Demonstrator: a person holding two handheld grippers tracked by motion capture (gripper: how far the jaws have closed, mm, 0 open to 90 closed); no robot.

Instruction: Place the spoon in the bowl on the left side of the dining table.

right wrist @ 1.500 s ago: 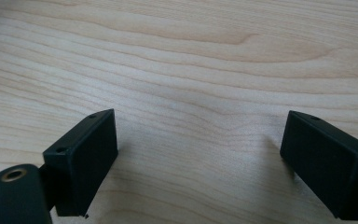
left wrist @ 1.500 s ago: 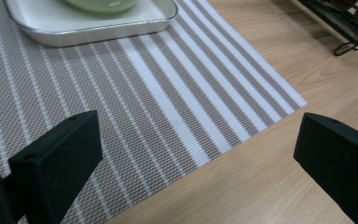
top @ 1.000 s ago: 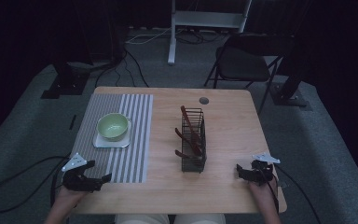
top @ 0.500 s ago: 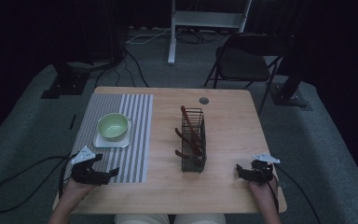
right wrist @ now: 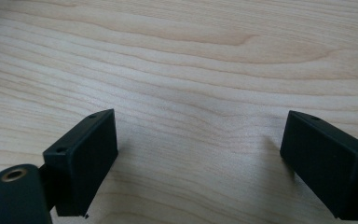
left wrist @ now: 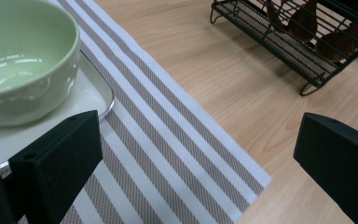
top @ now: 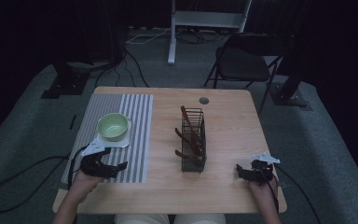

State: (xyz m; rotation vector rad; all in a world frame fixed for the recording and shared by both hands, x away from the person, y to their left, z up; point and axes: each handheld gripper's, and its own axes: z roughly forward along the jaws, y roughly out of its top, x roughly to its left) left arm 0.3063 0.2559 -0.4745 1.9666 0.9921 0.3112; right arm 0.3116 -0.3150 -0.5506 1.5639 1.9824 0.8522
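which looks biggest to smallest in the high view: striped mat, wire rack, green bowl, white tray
1. striped mat
2. wire rack
3. white tray, its edges showing just past the bowl
4. green bowl, close to the tray in size

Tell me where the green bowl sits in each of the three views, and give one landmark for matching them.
High view: the green bowl sits left of centre, on a white tray on the striped mat.
Left gripper view: upper left corner, cut by the frame's edges, above one jaw of the left gripper.
Right gripper view: not in it.
Shared landmark: the black wire rack, at centre in the high view, top right in the left gripper view.
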